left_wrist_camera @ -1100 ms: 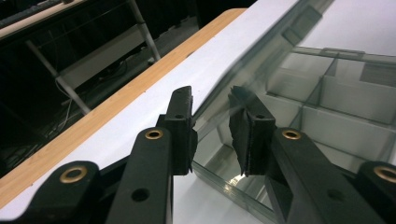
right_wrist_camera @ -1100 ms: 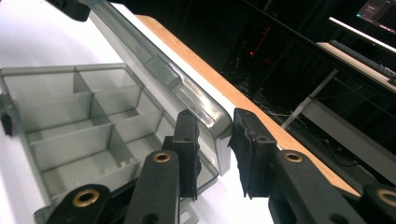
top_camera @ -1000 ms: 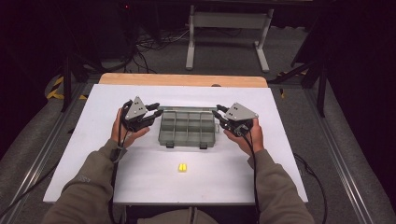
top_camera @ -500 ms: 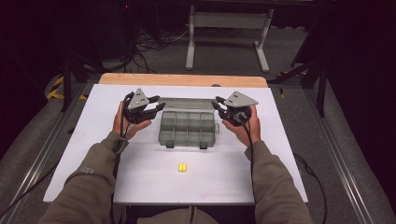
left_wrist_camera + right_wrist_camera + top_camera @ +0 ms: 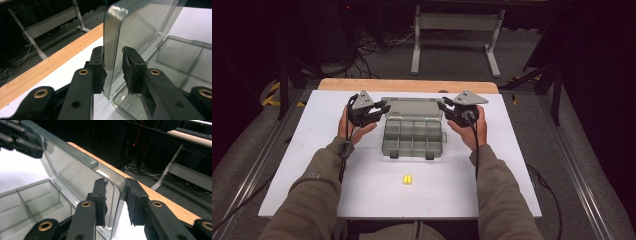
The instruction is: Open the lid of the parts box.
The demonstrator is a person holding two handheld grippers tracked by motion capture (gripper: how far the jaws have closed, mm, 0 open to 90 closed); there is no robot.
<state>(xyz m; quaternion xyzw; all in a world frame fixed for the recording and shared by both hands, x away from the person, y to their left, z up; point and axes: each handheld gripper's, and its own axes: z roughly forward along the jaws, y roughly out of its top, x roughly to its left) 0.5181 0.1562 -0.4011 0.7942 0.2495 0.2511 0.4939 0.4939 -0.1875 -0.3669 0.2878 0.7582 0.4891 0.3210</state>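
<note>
The clear plastic compartment box (image 5: 413,136) sits at the middle of the white tabletop (image 5: 312,150), its front latches toward the person. Its hinged lid (image 5: 412,106) is raised to roughly upright, standing along the far edge of the box.

Left gripper (image 5: 379,108): positioned at the left corner of the lid. In the left gripper view the lid (image 5: 130,30) edge stands between the two jaws. The near jaw pad touches or nearly touches the plastic; a narrow gap shows at the other pad. The jaws are partly closed around the edge and do not appear fully clamped.

Right gripper (image 5: 443,106): positioned at the right corner of the lid. In the right gripper view the rounded lid (image 5: 75,167) corner sits between the jaws with a small gap on each side. The jaws are partly open and bracket the edge loosely.

Reason for the hold: a gripper at each corner keeps the wide, flexible lid from twisting on its hinge and steadies it at the upright position, probably so it can be swung fully open or lowered evenly.

The box compartments (image 5: 185,60) lie below and in front of both grippers and look empty.

A small yellow object (image 5: 407,179) lies on the tabletop near the person, well apart from the box and both grippers.
</note>
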